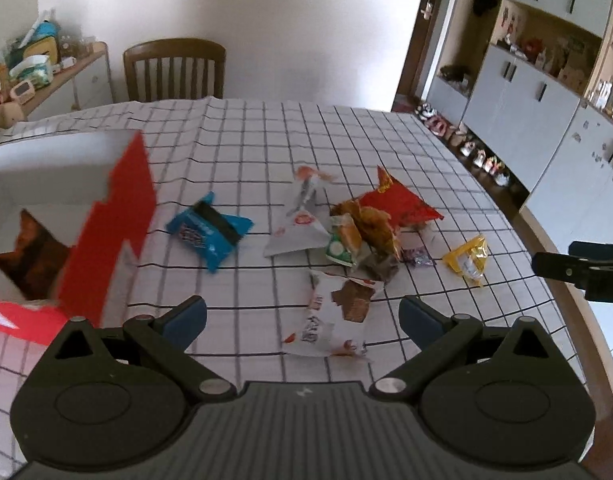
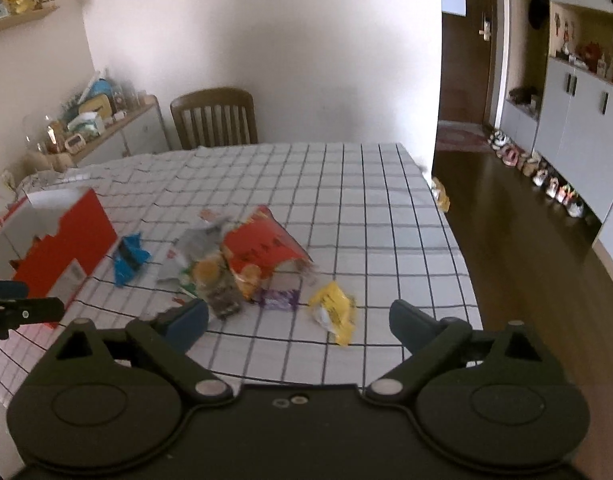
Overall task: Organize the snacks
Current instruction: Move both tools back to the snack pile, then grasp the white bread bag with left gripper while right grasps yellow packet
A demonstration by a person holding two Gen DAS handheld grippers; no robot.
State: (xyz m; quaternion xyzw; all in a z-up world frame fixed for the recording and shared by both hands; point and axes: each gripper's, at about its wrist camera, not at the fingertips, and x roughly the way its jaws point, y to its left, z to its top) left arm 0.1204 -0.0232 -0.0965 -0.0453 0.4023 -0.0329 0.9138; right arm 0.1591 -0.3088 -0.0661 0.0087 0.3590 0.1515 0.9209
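Observation:
Several snack packets lie in a loose pile on the checked tablecloth: a blue packet [image 1: 208, 232], a red bag [image 1: 400, 202], a yellow packet [image 1: 468, 260], a small purple one [image 1: 418, 258] and a white packet [image 1: 334, 316] nearest me. My left gripper [image 1: 302, 318] is open and empty above the white packet. A red and white box [image 1: 102, 232] at left holds an orange-brown packet [image 1: 30, 260]. My right gripper [image 2: 298, 322] is open and empty, just in front of the yellow packet [image 2: 332, 312] and the purple one [image 2: 278, 299].
A wooden chair [image 1: 174, 70] stands at the table's far side. A cluttered sideboard [image 1: 46, 76] is at the back left. The table's right edge [image 2: 458, 248] drops to a dark wood floor with cabinets [image 2: 578, 108] and shoes along the wall.

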